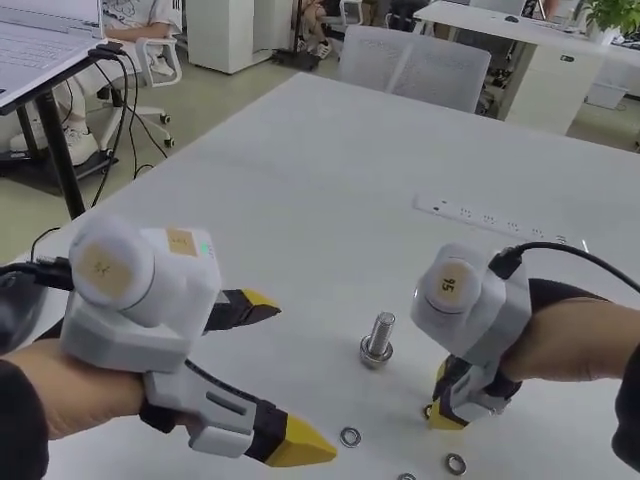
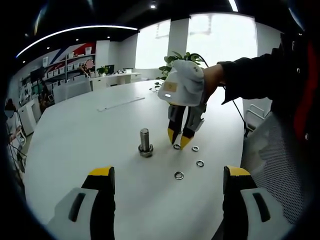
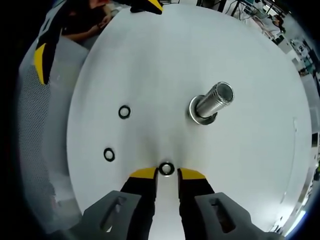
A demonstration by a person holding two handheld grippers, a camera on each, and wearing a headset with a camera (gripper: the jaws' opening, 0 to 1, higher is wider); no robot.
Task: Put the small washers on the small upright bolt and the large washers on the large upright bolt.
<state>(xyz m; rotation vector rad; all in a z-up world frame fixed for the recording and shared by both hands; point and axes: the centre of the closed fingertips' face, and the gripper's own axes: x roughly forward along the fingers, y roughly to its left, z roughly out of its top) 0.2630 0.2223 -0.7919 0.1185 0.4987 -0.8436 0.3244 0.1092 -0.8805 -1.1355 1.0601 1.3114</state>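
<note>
An upright steel bolt stands on the white table, also seen in the left gripper view and the right gripper view. Several small washers lie flat near it. My right gripper points down at the table with its yellow tips a narrow gap apart on either side of one washer. My left gripper hovers left of the bolt, wide open and empty.
A white power strip lies on the table beyond the bolt. A mesh chair stands at the table's far edge. A laptop on a stand with hanging cables sits far left.
</note>
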